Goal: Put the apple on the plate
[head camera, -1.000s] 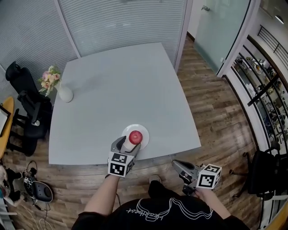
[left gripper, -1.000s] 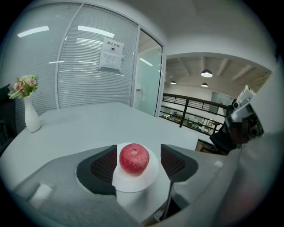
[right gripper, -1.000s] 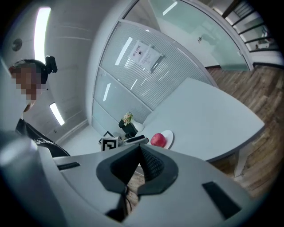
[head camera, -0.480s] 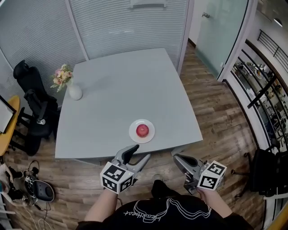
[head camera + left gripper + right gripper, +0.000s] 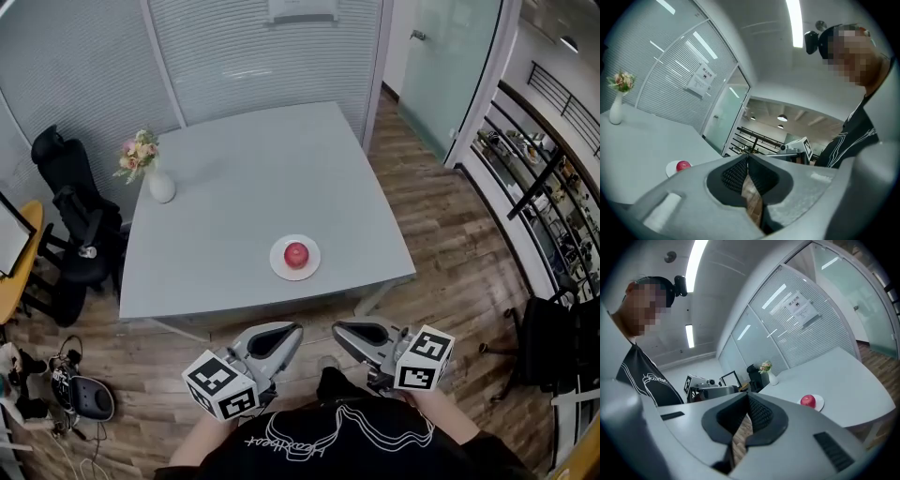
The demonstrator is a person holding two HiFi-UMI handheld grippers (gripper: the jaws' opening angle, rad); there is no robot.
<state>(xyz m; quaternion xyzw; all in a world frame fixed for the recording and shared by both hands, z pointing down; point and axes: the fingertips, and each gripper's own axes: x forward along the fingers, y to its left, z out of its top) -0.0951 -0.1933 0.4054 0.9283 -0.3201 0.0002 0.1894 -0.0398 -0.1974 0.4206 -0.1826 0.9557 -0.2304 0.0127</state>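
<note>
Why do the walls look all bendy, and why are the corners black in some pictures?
Left gripper view: the wide-angle lens bends the blinds wall and leaves dark corners; the ceiling light strip glares white. Right gripper view: same bending and dark rim. Head view: much milder bending, even light, and the apple on the plate looks sharp.

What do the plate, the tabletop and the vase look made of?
The plate: plain smooth white, thin rim; probably glazed ceramic, possibly plastic. The tabletop: even pale grey, matte, no grain; likely laminate or painted board. The vase: smooth white, rounded body; probably ceramic.
</note>
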